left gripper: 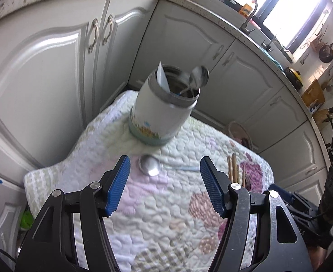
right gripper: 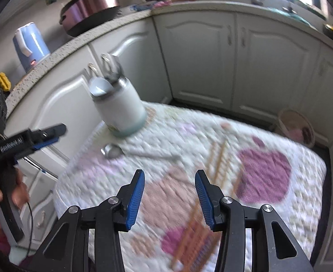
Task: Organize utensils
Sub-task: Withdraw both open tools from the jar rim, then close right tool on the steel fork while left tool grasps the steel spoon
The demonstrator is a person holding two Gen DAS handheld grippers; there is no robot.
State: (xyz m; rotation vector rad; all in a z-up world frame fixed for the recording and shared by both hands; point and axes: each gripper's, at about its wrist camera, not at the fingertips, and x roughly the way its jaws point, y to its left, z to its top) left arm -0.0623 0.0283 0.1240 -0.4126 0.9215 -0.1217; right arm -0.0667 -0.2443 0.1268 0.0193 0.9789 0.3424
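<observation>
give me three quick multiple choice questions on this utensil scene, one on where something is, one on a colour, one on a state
1. Where does the loose spoon lie?
A. on the quilt just in front of the jar
B. inside the jar
C. on the countertop

2. What colour are the claw pads?
A. red
B. blue
C. yellow

3. How is the left claw?
A. shut on the spoon
B. shut on chopsticks
C. open, holding nothing

Answers:
1. A, the spoon rests on the quilt at the foot of the jar.
2. B, both wrist views show blue ribbed pads.
3. C, its jaws stand apart with only quilt and the spoon beyond them.
</observation>
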